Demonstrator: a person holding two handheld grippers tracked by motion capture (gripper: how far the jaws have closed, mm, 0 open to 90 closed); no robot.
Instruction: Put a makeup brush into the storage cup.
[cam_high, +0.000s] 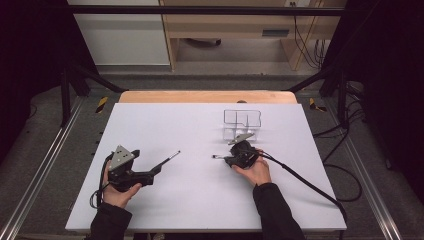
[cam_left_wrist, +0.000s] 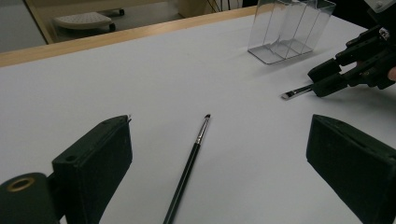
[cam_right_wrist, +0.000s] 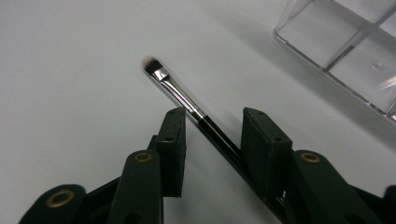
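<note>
While the right gripper (cam_right_wrist: 212, 128) straddles the brush (cam_right_wrist: 187, 100), its jaws stand apart.

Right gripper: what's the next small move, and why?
Probably finish closing the right gripper: the flat brush lies on the table between its jaws, a gap remains at each pad, and the clear organizer sits close by.

On the table (cam_high: 165, 210), your left gripper (cam_high: 159, 170) sits at the near left and your right gripper (cam_high: 226, 159) right of centre, well apart. One brush (cam_left_wrist: 189, 164) lies between your left gripper's jaws, tip pointing away from you. A second brush (cam_right_wrist: 180, 97) lies between your right gripper's jaws, tip toward the left. The divided organizer (cam_high: 242, 124) stands just behind your right gripper.
</note>
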